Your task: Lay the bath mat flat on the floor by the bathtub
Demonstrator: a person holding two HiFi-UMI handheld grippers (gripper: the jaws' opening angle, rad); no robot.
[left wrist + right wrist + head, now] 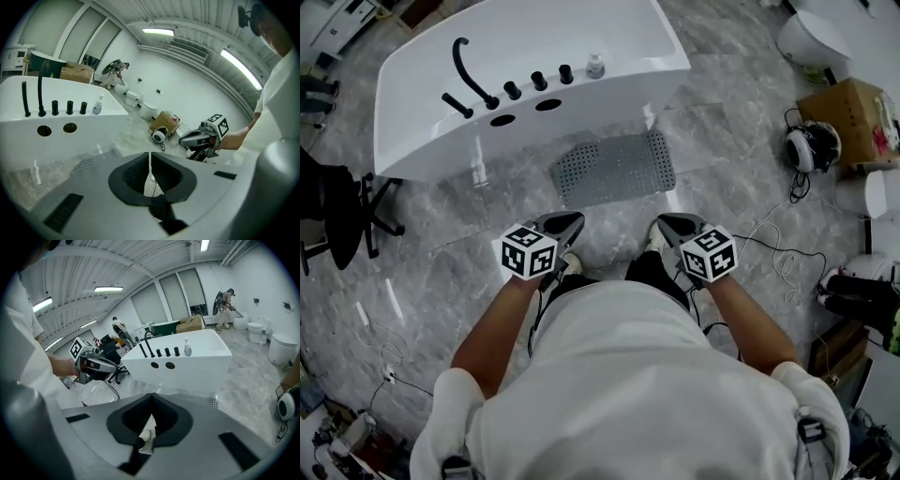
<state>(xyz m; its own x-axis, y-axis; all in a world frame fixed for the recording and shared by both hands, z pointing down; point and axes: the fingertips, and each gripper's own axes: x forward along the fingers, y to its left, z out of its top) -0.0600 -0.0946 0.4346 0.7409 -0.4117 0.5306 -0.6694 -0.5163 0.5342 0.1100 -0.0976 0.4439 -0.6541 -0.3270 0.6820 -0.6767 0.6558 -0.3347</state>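
The bath mat (pixel 614 169) lies flat beside the bathtub (pixel 525 66). The left hand-held gripper (pixel 570 222) and right hand-held gripper (pixel 668 224) are pressed together, empty. I'd only check the mat's corners for curl.

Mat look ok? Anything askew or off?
Nothing stands out. The bath mat lies flat beside the bathtub, roughly parallel to its side, no folds visible. A headset lies on the floor off to its right.

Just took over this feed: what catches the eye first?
The white bathtub fills the top of the head view, and the grey bath mat lies flat on the floor beside it. The left tongs and right tongs, both shut and empty, hover short of the mat.
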